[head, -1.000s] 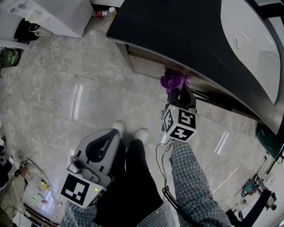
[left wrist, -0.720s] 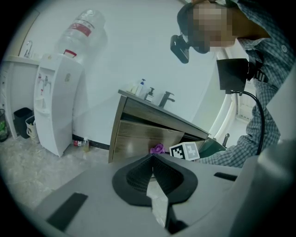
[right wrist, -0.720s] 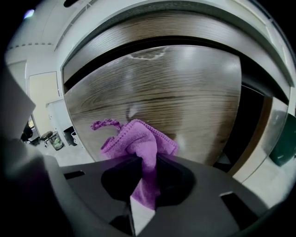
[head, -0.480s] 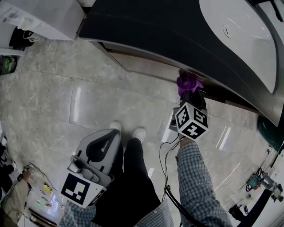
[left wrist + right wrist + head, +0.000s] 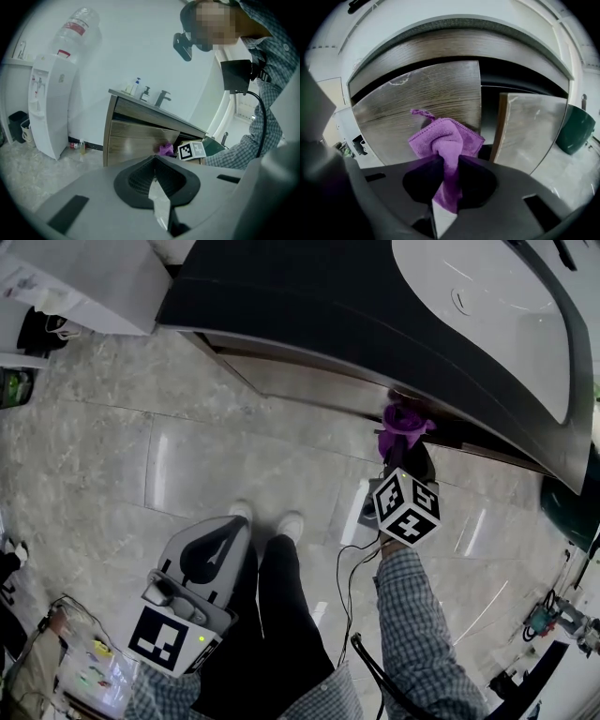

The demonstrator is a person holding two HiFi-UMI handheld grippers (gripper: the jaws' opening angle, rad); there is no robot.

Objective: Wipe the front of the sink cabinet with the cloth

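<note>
So, right gripper: jaws clamped on a bunched purple microfibre cloth, arm in a checked sleeve reaching toward the cabinet.
Cloth position: its free part fans out above the jaw tips, in front of the lower right corner of the wood-grain cabinet door; whether it presses on the wood cannot be told.
Cloth from the side: in the left gripper view it shows as a small purple tuft at the cabinet front, just beside the right gripper's marker cube.
Cabinet: a second wood-grain door to the right stands ajar, with a dark gap between the two doors.
Top: dark countertop with a white basin overhangs the cabinet front.
Left gripper: jaws drawn together with nothing between them, held low beside the person's leg, well apart from the cabinet.
Floor: pale grey marbled tile.
Background: white water dispenser left of the cabinet.
</note>
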